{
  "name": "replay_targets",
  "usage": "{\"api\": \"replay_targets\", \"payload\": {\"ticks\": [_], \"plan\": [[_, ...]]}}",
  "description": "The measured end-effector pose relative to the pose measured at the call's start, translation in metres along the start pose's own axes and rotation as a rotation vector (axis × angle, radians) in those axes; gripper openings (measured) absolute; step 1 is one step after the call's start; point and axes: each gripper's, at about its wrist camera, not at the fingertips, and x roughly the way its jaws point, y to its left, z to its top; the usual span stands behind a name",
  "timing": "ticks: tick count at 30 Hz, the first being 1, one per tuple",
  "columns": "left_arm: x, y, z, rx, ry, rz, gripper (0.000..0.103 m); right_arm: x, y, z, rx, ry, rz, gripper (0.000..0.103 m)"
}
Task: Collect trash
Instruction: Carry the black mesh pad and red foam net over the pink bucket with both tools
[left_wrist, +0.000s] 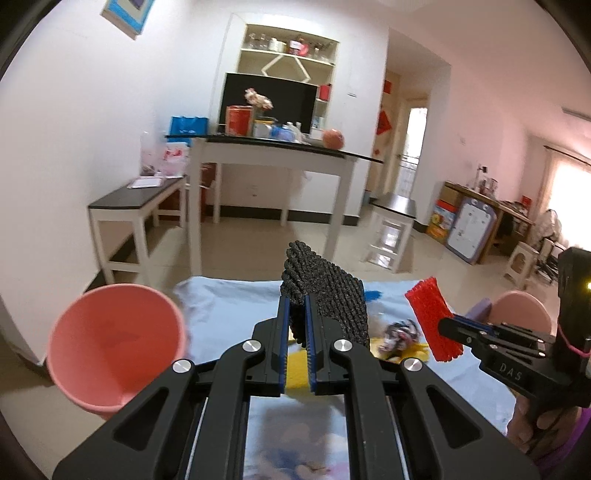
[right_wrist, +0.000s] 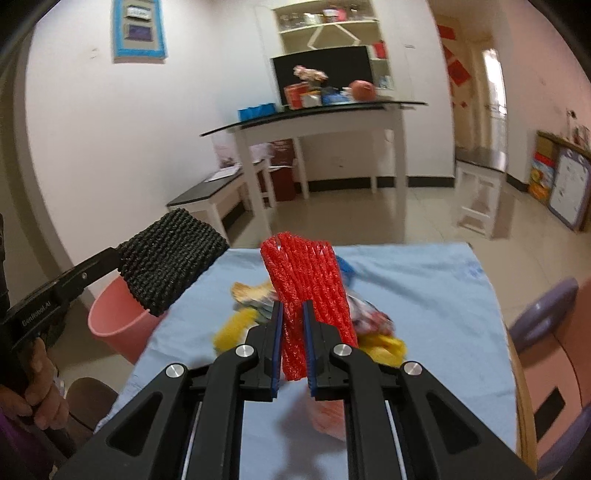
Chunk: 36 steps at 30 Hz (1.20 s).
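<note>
Blue cloth (right_wrist: 424, 295) covered the table, a pink bin (left_wrist: 110, 347) at its left edge. Left gripper (left_wrist: 297, 314) pinched black foam netting (left_wrist: 325, 291), right gripper (right_wrist: 293, 321) red netting (right_wrist: 306, 280) — both held aloft; best carry each squarely over a bin before releasing.

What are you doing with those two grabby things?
A person is clearing trash off a table with a light blue cloth, holding a gripper in each hand. The left gripper has its jaws clamped on a black foam net sleeve. The right gripper has its jaws clamped on a red foam net sleeve. Both sleeves are lifted above the table. More wrappers lie on the cloth, and a pink plastic bin waits at the table's left.
</note>
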Motion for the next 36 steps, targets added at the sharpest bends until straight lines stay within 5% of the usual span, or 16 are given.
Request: {"api": "replay_targets", "payload": {"ticks": [14,23,36], "plan": [[-0.029,0.096,-0.003,-0.11,-0.013,0.247,0.008,0.07,0.134,0.054,-0.126,0.041,0.248,0.01],[-0.021,0.149,-0.019,-0.157,0.048,0.373,0.008,0.128,0.211,0.059,-0.106,0.159,0.396,0.01],[0.013,0.183,-0.046,-0.199,0.166,0.431,0.008,0.207,0.223,0.031,-0.049,0.334,0.389,0.012]]}}
